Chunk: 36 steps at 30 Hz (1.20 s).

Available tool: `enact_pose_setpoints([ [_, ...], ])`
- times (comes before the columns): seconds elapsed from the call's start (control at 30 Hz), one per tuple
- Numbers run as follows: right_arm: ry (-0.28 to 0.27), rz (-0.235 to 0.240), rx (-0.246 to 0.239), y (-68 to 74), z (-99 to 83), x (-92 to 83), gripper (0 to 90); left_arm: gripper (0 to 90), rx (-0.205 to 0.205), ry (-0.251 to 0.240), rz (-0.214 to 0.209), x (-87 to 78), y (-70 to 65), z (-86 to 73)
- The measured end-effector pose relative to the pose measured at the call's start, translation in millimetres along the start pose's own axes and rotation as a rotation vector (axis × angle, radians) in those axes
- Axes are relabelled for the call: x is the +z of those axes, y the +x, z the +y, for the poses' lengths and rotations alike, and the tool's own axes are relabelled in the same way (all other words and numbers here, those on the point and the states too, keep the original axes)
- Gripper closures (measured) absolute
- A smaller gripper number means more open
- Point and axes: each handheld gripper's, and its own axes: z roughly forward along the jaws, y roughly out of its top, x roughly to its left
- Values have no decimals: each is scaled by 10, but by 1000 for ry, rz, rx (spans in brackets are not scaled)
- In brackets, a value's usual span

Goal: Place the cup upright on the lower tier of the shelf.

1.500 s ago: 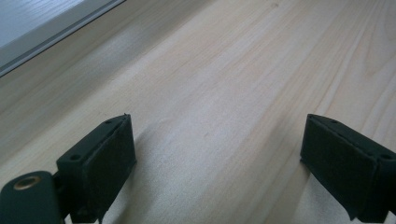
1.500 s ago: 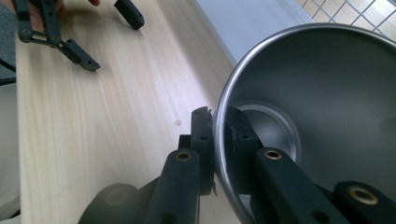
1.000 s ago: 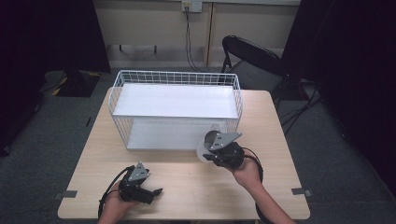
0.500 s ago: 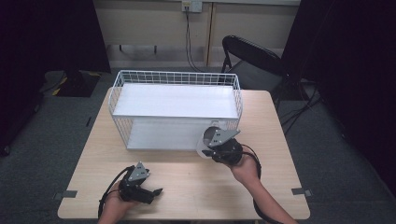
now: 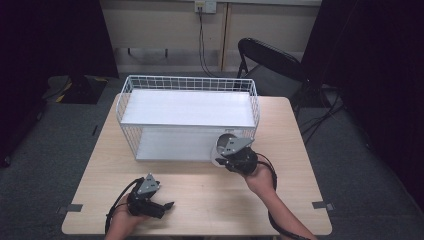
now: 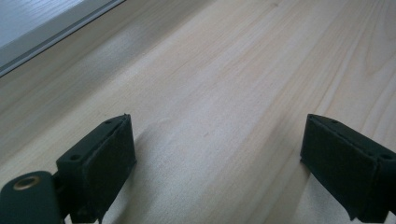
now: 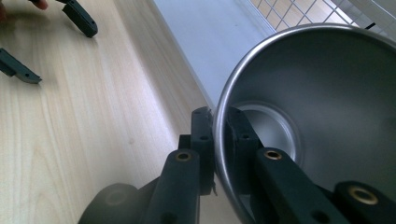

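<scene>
holding a shiny metal bowl [image 7: 322, 116] by its rim, the right gripper [image 7: 223, 140] sits in the lower middle of the right gripper view. its two black jaws are pressed together on the thin edge, one jaw outside the bowl and one inside. that is a good way to hold a bowl, because the rim is the one thin part the jaws can pinch. the bowl is tipped on its side, so its open mouth faces the camera.

in the high view the right gripper [image 5: 235, 154] and the bowl [image 5: 221, 144] are a little right of the middle of the frame, just at the front of the white wire basket shelf [image 5: 187, 82]. the shelf has a flat white top and a lower white floor with an open front. the bowl is next to that opening, so i think it is going onto the lower floor. it is hard to tell if the bowl touches the shelf yet, because the gripper covers part of it.

the left gripper [image 5: 165, 205] is low in the lower left of the high view, on the wooden table [image 5: 295, 200], well apart from the bowl. in the left gripper view its jaws are spread wide with nothing between them, and bare wood shows in the gap. it seems to rest there out of the way, since one gripper is enough for a light bowl.

the next move needs care: the bowl must go under the top board without bumping the wire.
</scene>
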Motion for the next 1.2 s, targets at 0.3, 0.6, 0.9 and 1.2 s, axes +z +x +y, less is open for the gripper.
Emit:
enact_pose_setpoints([
  [0.3, -5, -33, -4, -14, -3, 34, 835, 94, 0, 0, 0, 0, 0, 0],
  [0.6, -5, -51, -5, -45, -9, 71, 835, 94, 0, 0, 0, 0, 0, 0],
  [0.9, 0, -64, -20, -33, 20, 111, 835, 92, 1, 0, -1, 0, 0, 0],
  [1.2, -1, -70, -21, -41, 10, 156, 835, 92, 1, 1, -1, 0, 0, 0],
])
